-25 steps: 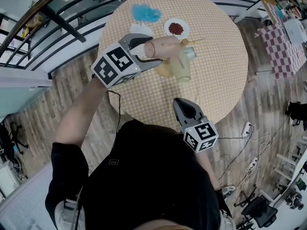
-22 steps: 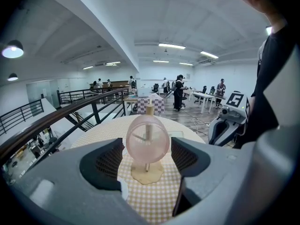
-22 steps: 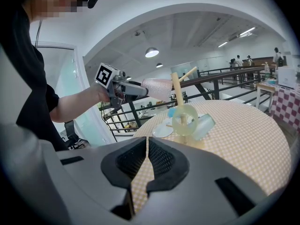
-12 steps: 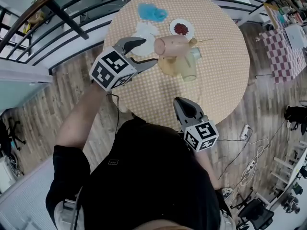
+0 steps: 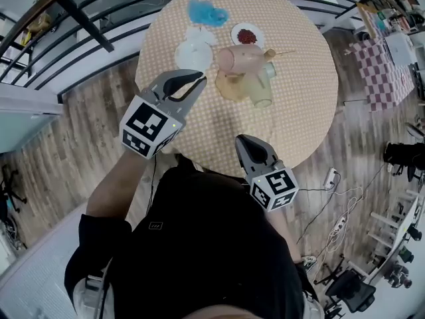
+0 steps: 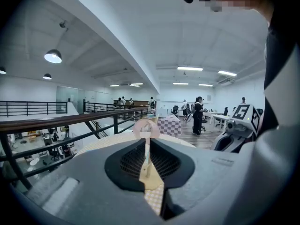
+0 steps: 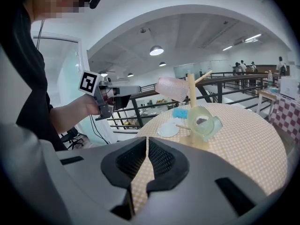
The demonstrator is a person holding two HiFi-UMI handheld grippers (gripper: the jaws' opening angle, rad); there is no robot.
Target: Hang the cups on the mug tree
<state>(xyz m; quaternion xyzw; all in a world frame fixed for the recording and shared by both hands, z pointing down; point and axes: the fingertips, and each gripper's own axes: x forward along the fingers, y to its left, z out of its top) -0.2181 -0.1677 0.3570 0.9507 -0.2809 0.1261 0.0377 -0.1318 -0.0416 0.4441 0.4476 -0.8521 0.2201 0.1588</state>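
Note:
A wooden mug tree (image 5: 251,64) stands toward the far side of the round table (image 5: 302,105). A pink cup (image 5: 234,57) hangs on an upper peg, and a pale green cup (image 5: 261,89) hangs lower on the near side. My left gripper (image 5: 190,85) is drawn back to the tree's left, clear of the pink cup (image 6: 146,127). Its jaws are closing, almost together, with nothing between them. My right gripper (image 5: 250,145) is shut and empty above the table's near edge. In the right gripper view the tree (image 7: 191,93) carries both the pink cup (image 7: 172,88) and the green cup (image 7: 204,122).
A white saucer (image 5: 194,53), a blue crumpled thing (image 5: 206,14) and a small plate of red bits (image 5: 246,35) lie behind and left of the tree. A black railing (image 5: 86,25) runs past the table's far left. Wood floor surrounds the table.
The left gripper let go of the pink cup, pulled back toward me and left, and its jaws came nearly together. The pink cup stays on its peg. The right gripper has not moved.

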